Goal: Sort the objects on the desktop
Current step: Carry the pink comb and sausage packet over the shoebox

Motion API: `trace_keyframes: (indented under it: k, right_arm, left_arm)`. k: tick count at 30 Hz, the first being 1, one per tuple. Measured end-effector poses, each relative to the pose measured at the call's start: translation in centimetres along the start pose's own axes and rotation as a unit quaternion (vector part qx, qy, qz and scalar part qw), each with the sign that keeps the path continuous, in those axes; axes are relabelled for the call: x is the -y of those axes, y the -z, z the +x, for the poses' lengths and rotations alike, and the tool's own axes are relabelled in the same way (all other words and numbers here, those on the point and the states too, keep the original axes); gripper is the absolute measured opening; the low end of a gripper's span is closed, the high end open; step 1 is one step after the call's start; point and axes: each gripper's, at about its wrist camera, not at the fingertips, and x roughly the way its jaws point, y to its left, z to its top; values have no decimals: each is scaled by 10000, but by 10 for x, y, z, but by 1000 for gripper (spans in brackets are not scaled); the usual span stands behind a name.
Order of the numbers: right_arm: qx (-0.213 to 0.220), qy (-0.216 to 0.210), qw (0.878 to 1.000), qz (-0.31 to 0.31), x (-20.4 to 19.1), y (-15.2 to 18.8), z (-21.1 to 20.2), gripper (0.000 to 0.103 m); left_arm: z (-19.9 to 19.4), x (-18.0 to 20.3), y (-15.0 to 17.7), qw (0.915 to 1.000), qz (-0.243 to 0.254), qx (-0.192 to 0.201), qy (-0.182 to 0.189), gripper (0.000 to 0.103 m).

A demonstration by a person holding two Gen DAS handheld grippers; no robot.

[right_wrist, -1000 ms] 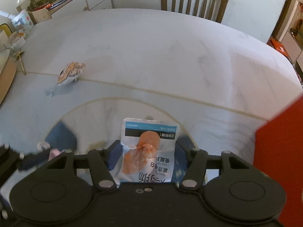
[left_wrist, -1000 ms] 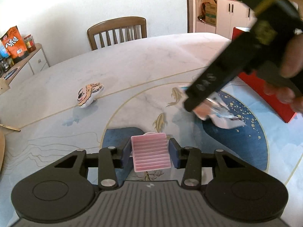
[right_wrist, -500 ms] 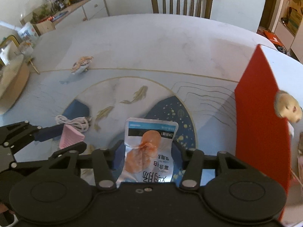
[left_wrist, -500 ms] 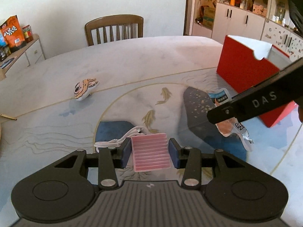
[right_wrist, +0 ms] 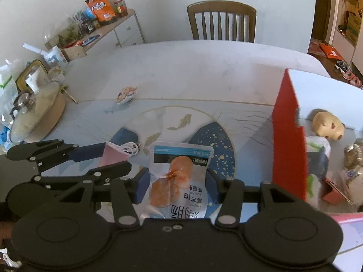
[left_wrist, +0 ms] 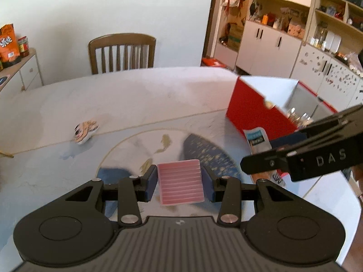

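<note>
Carry step: both loads lifted off the table (left_wrist: pixel 127 95), heading to red box (left_wrist: pixel 254 111)
Left gripper (left_wrist: pixel 179 182) pinches pink pad (left_wrist: pixel 180 184); right gripper (right_wrist: pixel 178 187) pinches snack pouch (right_wrist: pixel 179 176); next, likely, clear the box wall, then release inside

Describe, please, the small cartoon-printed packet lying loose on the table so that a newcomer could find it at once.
Start at the wooden chair at the table's far side and come toward the gold line across the tabletop. The packet lies alone by that line, left of the fish pattern. Unlike the pouch and pink item, no gripper holds it.
</note>
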Motion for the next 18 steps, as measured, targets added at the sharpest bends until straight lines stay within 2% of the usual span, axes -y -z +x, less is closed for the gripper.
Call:
trace_keyframes:
  k: [10,18]
  right_arm:
    - [341,16,9992,199,30,8,-55,51]
    - [560,216,9978,277,73,14,-93,52]
  left_arm:
    - [-13,52,-27,9989,183,268,347,42]
    - [-3,106,-49,9969,392,387,563,42]
